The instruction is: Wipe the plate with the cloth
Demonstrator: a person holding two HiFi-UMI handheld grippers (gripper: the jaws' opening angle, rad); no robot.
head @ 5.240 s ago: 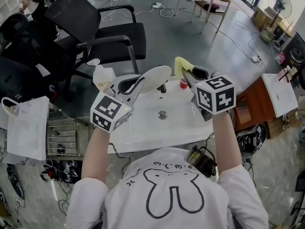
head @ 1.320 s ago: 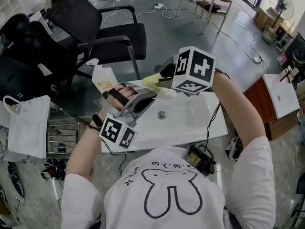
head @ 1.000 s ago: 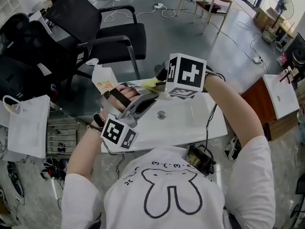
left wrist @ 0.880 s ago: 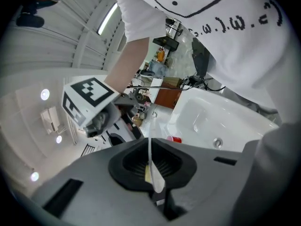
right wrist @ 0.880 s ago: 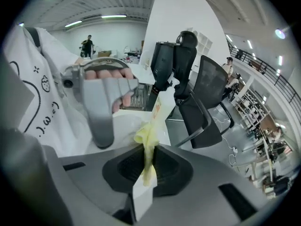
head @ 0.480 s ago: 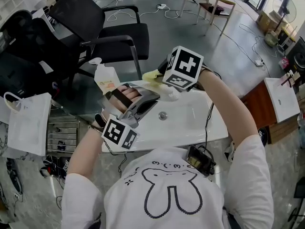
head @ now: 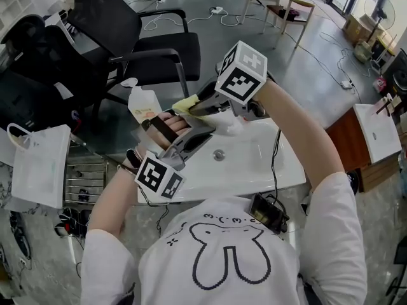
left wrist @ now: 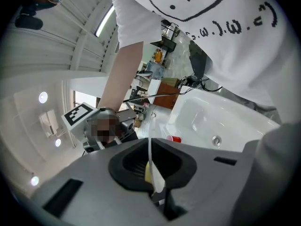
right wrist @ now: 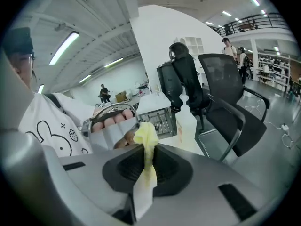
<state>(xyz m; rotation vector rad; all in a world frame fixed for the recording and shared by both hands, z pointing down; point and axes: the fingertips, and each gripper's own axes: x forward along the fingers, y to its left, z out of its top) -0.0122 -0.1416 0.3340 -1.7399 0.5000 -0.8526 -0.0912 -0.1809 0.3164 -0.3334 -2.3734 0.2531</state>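
Where cloth (head: 181, 104) faces plate (left wrist: 150, 145) at sink (head: 254, 161) | bottle (head: 142, 105) beside — chair (head: 162, 49) behind

Grey floor (head: 299, 88) strewn with cables (head: 215, 9); black office chair (head: 162, 46); wooden chair (head: 291, 6).

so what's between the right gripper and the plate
The yellow cloth, pinched in the right gripper. The left gripper view shows a yellow bit of it against the edge-on plate, on the side where the right gripper is.

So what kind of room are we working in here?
Probably an open lab or workshop hall, not a kitchen: the white sink stands on a bare concrete floor, with black office chairs and loose cables beyond it.
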